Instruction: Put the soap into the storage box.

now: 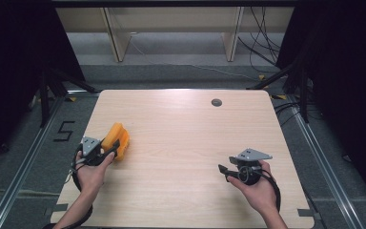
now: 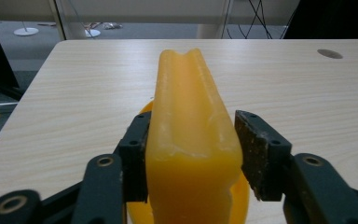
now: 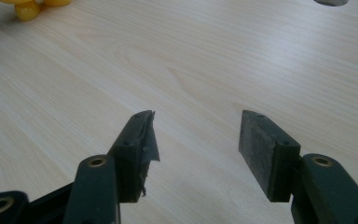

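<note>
Nearest the camera in the left gripper view, the left gripper is clamped on a glossy orange-yellow plastic object, one black jaw pressed to each flank. The object is long and narrow, grooved along its top, and its long axis runs straight ahead between the jaws, away from the hand. A rounded yellow part shows beneath it; what it is cannot be told. From above, it sits near the left edge of the pale wooden table. The right gripper is well apart, jaws spread and empty, above bare wood.
</note>
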`<state>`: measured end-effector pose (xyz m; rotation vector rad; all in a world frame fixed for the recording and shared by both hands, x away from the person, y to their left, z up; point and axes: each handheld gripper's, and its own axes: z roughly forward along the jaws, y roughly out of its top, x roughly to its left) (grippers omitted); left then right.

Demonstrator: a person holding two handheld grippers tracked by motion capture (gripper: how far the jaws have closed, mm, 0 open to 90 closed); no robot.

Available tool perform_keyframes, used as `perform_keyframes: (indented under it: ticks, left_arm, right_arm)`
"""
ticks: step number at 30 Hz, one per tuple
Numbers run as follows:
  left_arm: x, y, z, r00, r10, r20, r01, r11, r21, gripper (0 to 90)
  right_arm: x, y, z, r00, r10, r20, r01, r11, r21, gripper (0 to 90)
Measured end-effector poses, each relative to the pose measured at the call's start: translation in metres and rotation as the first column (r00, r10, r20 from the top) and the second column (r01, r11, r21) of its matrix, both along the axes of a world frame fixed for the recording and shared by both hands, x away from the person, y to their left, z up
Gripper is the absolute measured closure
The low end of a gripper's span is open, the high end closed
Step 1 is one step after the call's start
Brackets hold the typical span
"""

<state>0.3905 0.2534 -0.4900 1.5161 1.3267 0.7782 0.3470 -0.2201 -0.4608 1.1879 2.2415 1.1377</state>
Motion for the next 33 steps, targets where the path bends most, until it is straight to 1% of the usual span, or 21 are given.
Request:
perform_keyframes:
  ticks: [2, 4, 5, 6, 9, 10, 13, 14, 16, 18, 19, 20, 22, 23, 24, 26, 27, 30, 31, 32, 33]
  left_arm:
    - [-0.001, -0.001, 0.002, 1.0, 0.001, -0.004, -0.001, 0.9999, 0.012, 45.0]
    - [-0.003, 0.0, 0.002, 1.0, -0.005, -0.006, 0.005, 1.0, 0.006, 41.7]
    - [-0.003, 0.0, 0.003, 0.9999, -0.006, -0.014, 0.006, 1.0, 0.005, 39.7]
    - [-0.004, 0.001, 0.003, 0.9997, -0.006, -0.024, 0.006, 0.9999, 0.01, 37.6]
    - [-0.008, 0.002, 0.004, 0.9994, -0.017, -0.031, 0.018, 0.9997, 0.017, 34.2]
    - [-0.01, 0.003, 0.005, 0.9992, -0.017, -0.037, 0.018, 0.9997, 0.016, 33.6]
    - [-0.013, 0.005, 0.007, 0.9991, -0.023, -0.035, 0.023, 0.9997, 0.011, 31.8]
    - [-0.014, 0.006, 0.009, 0.9991, -0.026, -0.034, 0.027, 0.9995, 0.016, 31.2]
    - [-0.017, 0.008, 0.01, 0.999, -0.032, -0.033, 0.032, 0.9994, 0.011, 29.2]
    - [-0.02, 0.009, 0.01, 0.9983, -0.047, -0.036, 0.047, 0.9989, 0.007, 27.9]
    - [-0.023, 0.01, 0.011, 0.9975, -0.059, -0.04, 0.059, 0.9981, 0.013, 27.5]
    - [-0.026, 0.011, 0.011, 0.9969, -0.065, -0.045, 0.066, 0.9977, 0.016, 27.1]
    - [-0.03, 0.014, 0.012, 0.9962, -0.072, -0.048, 0.073, 0.9973, 0.008, 25.5]
    - [-0.033, 0.017, 0.012, 0.9961, -0.074, -0.049, 0.074, 0.9972, 0.006, 25.3]
    - [-0.035, 0.018, 0.012, 0.9962, -0.072, -0.049, 0.072, 0.9973, 0.008, 25.2]
    - [-0.04, 0.023, 0.013, 0.9969, -0.063, -0.047, 0.064, 0.9977, 0.022, 24.7]
    - [-0.04, 0.025, 0.012, 0.9971, -0.062, -0.044, 0.063, 0.9979, 0.017, 24.6]
    - [-0.042, 0.032, 0.009, 0.9967, -0.058, -0.057, 0.059, 0.9981, 0.018, 24.6]
    - [-0.043, 0.034, 0.008, 0.9964, -0.063, -0.057, 0.064, 0.9979, 0.006, 24.6]
    - [-0.044, 0.035, 0.007, 0.9959, -0.067, -0.061, 0.068, 0.9977, 0.008, 24.5]
    - [-0.045, 0.036, 0.007, 0.9955, -0.07, -0.063, 0.071, 0.9975, 0.008, 24.4]
  right_arm:
    - [0.0, 0.0, 0.0, 1.0, 0.005, 0.004, -0.005, 1.0, -0.002, 45.6]
    - [0.0, 0.0, 0.0, 1.0, 0.001, 0.001, -0.001, 1.0, -0.002, 45.5]
    - [0.0, 0.0, 0.0, 1.0, 0.002, 0.0, -0.002, 1.0, -0.003, 45.5]
    - [0.0, 0.0, 0.0, 1.0, 0.001, 0.0, -0.001, 1.0, -0.003, 45.4]
    - [0.0, 0.0, 0.0, 1.0, 0.001, 0.0, -0.001, 1.0, -0.001, 45.3]
    - [-0.001, 0.0, 0.0, 1.0, 0.003, -0.002, -0.003, 1.0, 0.002, 45.3]
    - [0.0, 0.0, 0.0, 1.0, 0.008, -0.006, -0.008, 1.0, -0.011, 45.3]
    - [0.0, 0.0, 0.0, 1.0, 0.005, -0.008, -0.005, 1.0, -0.01, 45.3]
    - [0.0, 0.0, 0.0, 1.0, 0.0, 0.003, 0.0, 1.0, -0.005, 45.3]
    - [0.0, -0.001, 0.0, 1.0, -0.005, 0.005, 0.005, 1.0, -0.006, 45.3]
    - [0.0, -0.001, 0.0, 1.0, 0.001, 0.002, -0.001, 1.0, 0.0, 45.3]
    - [0.001, -0.001, 0.0, 0.9999, 0.015, -0.007, -0.015, 1.0, -0.007, 45.3]
    - [0.0, -0.001, 0.0, 0.9999, 0.005, -0.013, -0.005, 1.0, -0.006, 45.3]
    - [0.0, -0.001, 0.0, 0.9999, 0.006, -0.008, -0.007, 1.0, -0.007, 45.3]
    - [0.0, -0.001, 0.0, 0.9999, 0.009, -0.015, -0.009, 1.0, -0.003, 45.3]
    - [0.0, -0.001, 0.0, 1.0, -0.001, -0.003, 0.001, 1.0, -0.009, 45.3]
    - [0.0, -0.001, 0.0, 1.0, 0.002, -0.002, -0.002, 1.0, -0.012, 45.3]
    - [0.0, 0.0, -0.001, 0.9999, 0.008, -0.008, -0.008, 1.0, -0.008, 45.3]
    - [-0.001, 0.001, -0.001, 0.9997, 0.001, -0.026, -0.001, 1.0, 0.007, 45.3]
    - [0.0, 0.0, -0.001, 1.0, 0.003, 0.0, -0.003, 1.0, -0.005, 45.3]
    - [0.0, 0.0, -0.001, 1.0, 0.001, -0.001, -0.001, 1.0, -0.007, 45.3]
